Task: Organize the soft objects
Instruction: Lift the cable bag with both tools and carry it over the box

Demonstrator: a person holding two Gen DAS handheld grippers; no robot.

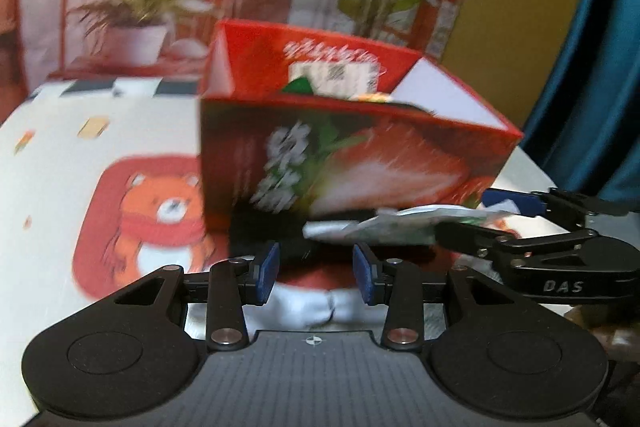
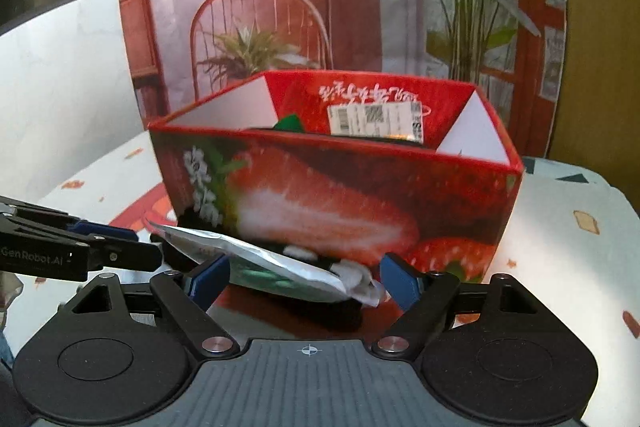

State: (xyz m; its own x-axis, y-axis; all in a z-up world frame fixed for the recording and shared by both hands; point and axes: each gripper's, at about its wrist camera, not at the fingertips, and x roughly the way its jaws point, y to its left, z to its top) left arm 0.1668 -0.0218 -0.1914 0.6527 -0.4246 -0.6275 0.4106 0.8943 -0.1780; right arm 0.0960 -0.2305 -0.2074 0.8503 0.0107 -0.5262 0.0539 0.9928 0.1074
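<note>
A crinkled silver-and-green foil pouch (image 2: pixel 276 267) lies just in front of the near wall of a red strawberry-printed cardboard box (image 2: pixel 340 195). The right tongs (image 2: pixel 306 277) stand wide apart around it, gripping nothing. The left tongs (image 1: pixel 316 267) are likewise open and empty at the pouch's left end. Both hover over a cartoon-bear-print surface (image 1: pixel 80 155).
</note>
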